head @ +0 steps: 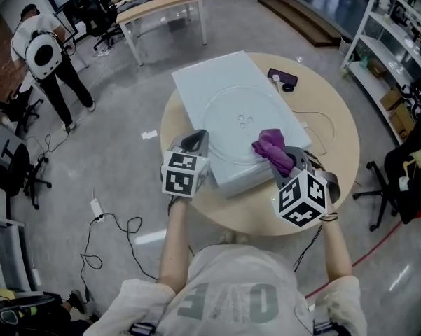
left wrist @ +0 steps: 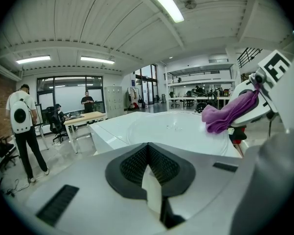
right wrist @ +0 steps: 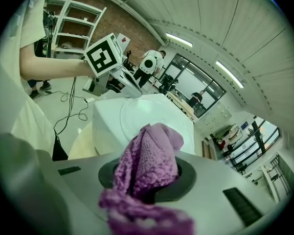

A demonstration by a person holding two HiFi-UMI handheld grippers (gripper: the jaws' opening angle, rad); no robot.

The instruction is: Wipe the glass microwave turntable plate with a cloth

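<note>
Room: open workshop floor with desks and shelving; we work at a round pale wooden table point(head: 336, 152).
Support: a white rectangular block point(head: 196, 82) lies on the table and carries the task's thing.
Left gripper point(head: 194, 138): jaws pressed together with nothing between them, parked at the block's near left corner, just beside the plate's rim.
Plate: the clear round glass turntable plate point(head: 228, 128) lies flat on top of the block, with small raised nubs at its centre.
Handling, as we judge it: the glass is stiff, heavy for its thinness, slippery and breakable. We would steady it at the rim with light downward pressure, never by pinching hard.
Cloth: the soft purple knitted cloth point(head: 273, 147) is bunched and limp, so it should fold under the jaws and spread when pressed.
Right gripper point(head: 286, 158): clamped on the cloth, 1 wad sticking out over the plate's near right rim; we cannot tell whether it touches the glass.
Containers: none in view; the plate, the 1 shallow dish here, holds nothing.
Far right: a dark phone point(head: 281, 77) on the table, well apart from the plate.
</note>
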